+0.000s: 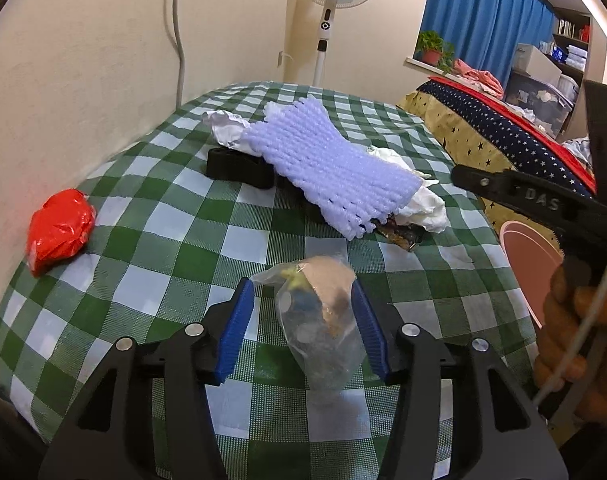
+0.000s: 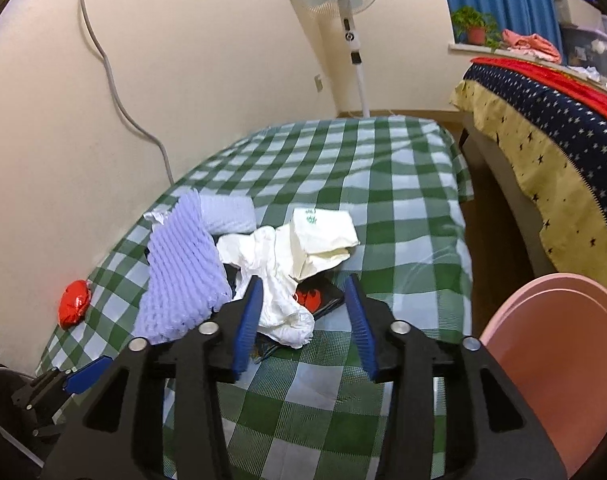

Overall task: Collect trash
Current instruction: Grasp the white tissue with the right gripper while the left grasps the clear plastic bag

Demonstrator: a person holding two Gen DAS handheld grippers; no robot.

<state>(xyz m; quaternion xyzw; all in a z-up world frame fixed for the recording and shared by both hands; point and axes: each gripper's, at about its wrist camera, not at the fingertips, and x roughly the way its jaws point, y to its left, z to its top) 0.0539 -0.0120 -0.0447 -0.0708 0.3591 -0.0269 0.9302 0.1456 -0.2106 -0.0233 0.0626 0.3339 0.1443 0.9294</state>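
Straddling a clear plastic bag of small scraps, the left gripper has its blue pads apart; the bag lies between them on the green checked tablecloth, the right pad at its edge, the left pad clear. Right gripper is parted too, nothing clamped, its tips over crumpled white paper. Lavender foam mesh lies mid-table, red plastic wad near the wall. Pink bin sits at right.

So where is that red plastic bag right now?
The red plastic bag lies at the checked tablecloth's left edge by the wall, left of the purple foam netting.
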